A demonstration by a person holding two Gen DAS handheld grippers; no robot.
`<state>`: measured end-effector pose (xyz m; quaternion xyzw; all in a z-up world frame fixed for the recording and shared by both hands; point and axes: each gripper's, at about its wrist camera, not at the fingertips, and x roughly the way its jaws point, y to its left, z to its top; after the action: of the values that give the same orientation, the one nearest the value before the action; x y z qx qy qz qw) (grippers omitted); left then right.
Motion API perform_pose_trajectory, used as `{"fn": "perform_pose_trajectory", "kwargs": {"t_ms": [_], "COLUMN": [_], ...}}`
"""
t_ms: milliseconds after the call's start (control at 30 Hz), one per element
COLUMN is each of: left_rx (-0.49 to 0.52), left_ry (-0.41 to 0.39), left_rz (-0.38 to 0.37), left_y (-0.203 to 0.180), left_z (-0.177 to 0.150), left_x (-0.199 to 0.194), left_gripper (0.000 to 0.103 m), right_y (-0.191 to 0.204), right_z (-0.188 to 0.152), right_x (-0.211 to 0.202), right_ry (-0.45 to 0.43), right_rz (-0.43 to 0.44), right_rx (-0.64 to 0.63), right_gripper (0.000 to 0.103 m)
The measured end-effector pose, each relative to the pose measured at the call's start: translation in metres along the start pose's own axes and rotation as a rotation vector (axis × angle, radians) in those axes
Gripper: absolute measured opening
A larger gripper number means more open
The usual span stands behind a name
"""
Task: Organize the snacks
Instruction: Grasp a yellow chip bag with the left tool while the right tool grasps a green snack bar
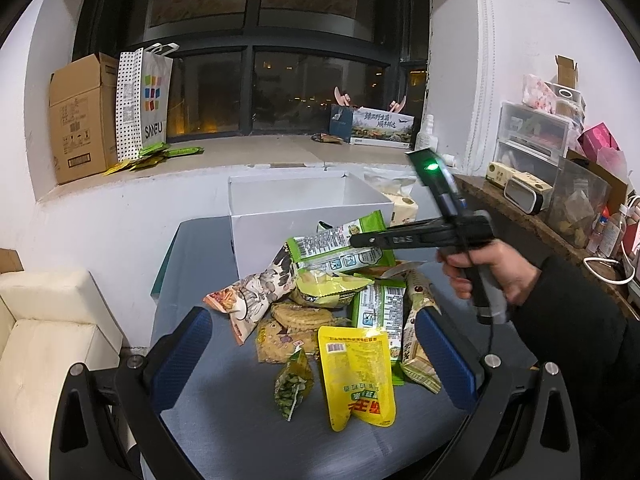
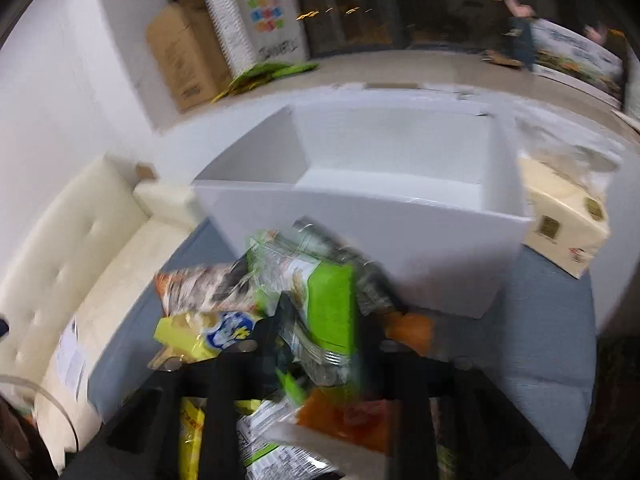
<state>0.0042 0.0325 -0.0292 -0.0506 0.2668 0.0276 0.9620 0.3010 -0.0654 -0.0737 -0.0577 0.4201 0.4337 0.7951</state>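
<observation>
Right now the table (image 1: 208, 440) is carrying one white box (image 1: 304, 216) at its far end and a heap of roughly ten snack packets nearer (overlap is making an exact count unsure). The box is sitting just beyond the heap, its open top empty. The right gripper (image 1: 356, 241) is pinching one green packet (image 1: 340, 246) by its right end, lifted over the heap, long axis running left-right; the box is lying straight ahead of it. The left gripper (image 1: 314, 344) is hanging wide open and holding nothing, above the heap's near edge, a yellow packet (image 1: 358, 376) lying between its fingers (image 1: 182, 354).
</observation>
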Motion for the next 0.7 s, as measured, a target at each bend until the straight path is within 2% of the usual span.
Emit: {"fn": "perform_pose_trajectory", "kwargs": {"t_ms": [67,133,233,433,567,700], "left_rx": [-0.01,-0.013,0.004,0.075,0.17,0.333], "left_ry": [0.006,0.011,0.018,0.043,0.097,0.183], "left_rz": [0.003,0.0,-0.008,-0.039,-0.071,-0.084], "left_y": [0.003,0.003,0.002,-0.001,-0.009,-0.019], "left_z": [-0.001,-0.002,-0.005,-0.005,0.0,0.004], "left_x": [0.002,0.004,0.011,0.046,0.092,0.15], "left_gripper": [0.103,0.103,0.103,0.103,0.103,0.103], "right_y": [0.015,0.03,0.057,0.077,0.084,0.077], "right_z": [-0.003,-0.007,-0.014,-0.038,-0.059,-0.079], "right_x": [-0.01,-0.028,-0.064,-0.134,-0.171,-0.192], "right_ry": [-0.025,-0.057,-0.133,-0.278,-0.356,-0.393], "right_rz": [0.018,0.042,0.006,-0.021,-0.055,-0.043], "right_rx": [-0.064,-0.1,-0.171,-0.152,-0.148,-0.087], "right_gripper": [0.013,0.013,0.013,0.013,0.013,0.013]}}
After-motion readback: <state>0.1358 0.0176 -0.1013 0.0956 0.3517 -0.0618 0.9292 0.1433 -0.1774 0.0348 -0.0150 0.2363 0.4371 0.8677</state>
